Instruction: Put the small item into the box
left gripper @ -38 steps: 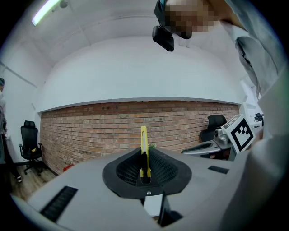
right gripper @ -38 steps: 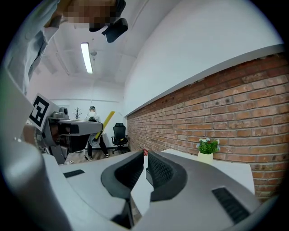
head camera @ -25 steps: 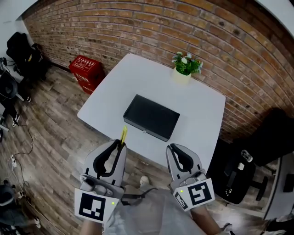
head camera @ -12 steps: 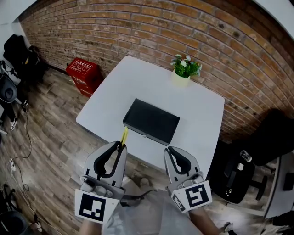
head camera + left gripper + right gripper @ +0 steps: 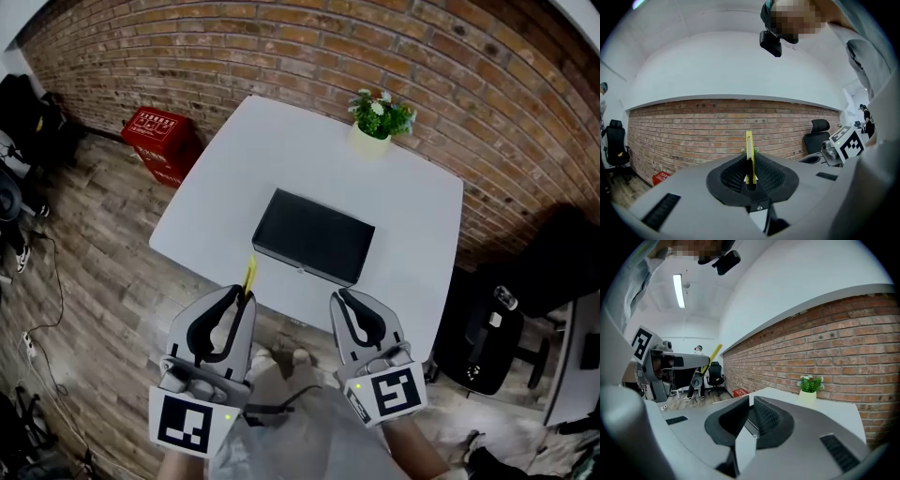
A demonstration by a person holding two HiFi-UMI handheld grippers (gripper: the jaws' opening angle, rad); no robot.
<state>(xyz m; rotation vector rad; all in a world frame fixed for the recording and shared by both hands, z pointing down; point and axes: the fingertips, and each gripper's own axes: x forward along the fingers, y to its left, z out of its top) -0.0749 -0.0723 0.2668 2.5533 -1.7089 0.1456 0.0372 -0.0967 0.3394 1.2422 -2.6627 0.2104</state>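
A closed black box (image 5: 314,236) lies flat in the middle of the white table (image 5: 281,150). My left gripper (image 5: 242,296) hovers short of the table's near edge and is shut on a thin yellow item (image 5: 250,272) that sticks forward out of the jaws toward the box. The left gripper view shows the yellow item (image 5: 749,152) upright, pinched between the dark pads. My right gripper (image 5: 343,299) is level with the left one, shut, with nothing between its jaws (image 5: 750,401). The right gripper view also catches the yellow item (image 5: 711,356) off to the left.
A small potted plant (image 5: 378,117) stands at the table's far edge, by the brick wall. A red crate (image 5: 155,136) sits on the wooden floor to the left. A black office chair (image 5: 497,337) is to the right of the table.
The view has shifted a little and the right gripper has drifted slightly left. The left gripper keeps its hold on the yellow item. The box has not moved.
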